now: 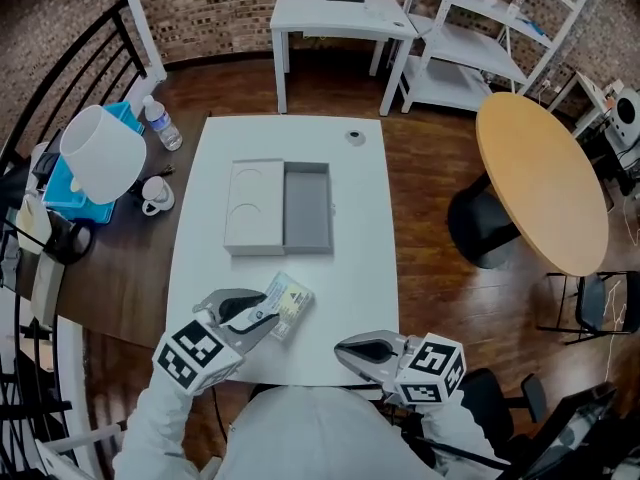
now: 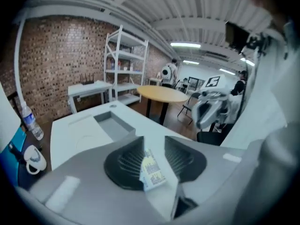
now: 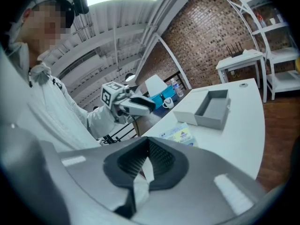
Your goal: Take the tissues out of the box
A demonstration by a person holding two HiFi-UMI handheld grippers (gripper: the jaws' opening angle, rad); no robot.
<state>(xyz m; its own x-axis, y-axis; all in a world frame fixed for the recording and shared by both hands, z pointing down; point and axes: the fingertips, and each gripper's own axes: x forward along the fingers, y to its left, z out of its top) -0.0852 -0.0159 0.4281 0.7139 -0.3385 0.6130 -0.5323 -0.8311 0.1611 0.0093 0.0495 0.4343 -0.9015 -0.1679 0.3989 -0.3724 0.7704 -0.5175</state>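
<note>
A small tissue pack [image 1: 290,304] with yellow and blue print lies at the front of the white table [image 1: 360,248]. My left gripper [image 1: 262,310] is shut on its near end. In the left gripper view the pack [image 2: 153,171] stands edge-on between the two ribbed pads, which press on it. The open box sits mid-table: a white lid [image 1: 253,206] on the left and an empty grey tray [image 1: 307,208] on the right. My right gripper [image 1: 342,347] hovers at the table's front edge, shut with nothing in it [image 3: 146,161]. It sees the pack [image 3: 180,134] and the tray [image 3: 211,108].
A small round object [image 1: 355,137] lies at the table's far end. On the dark side table to the left stand a white bucket-like shade [image 1: 100,153], a water bottle [image 1: 161,125] and a mug [image 1: 155,196]. A round wooden table [image 1: 540,178] and white shelves [image 1: 480,38] stand to the right.
</note>
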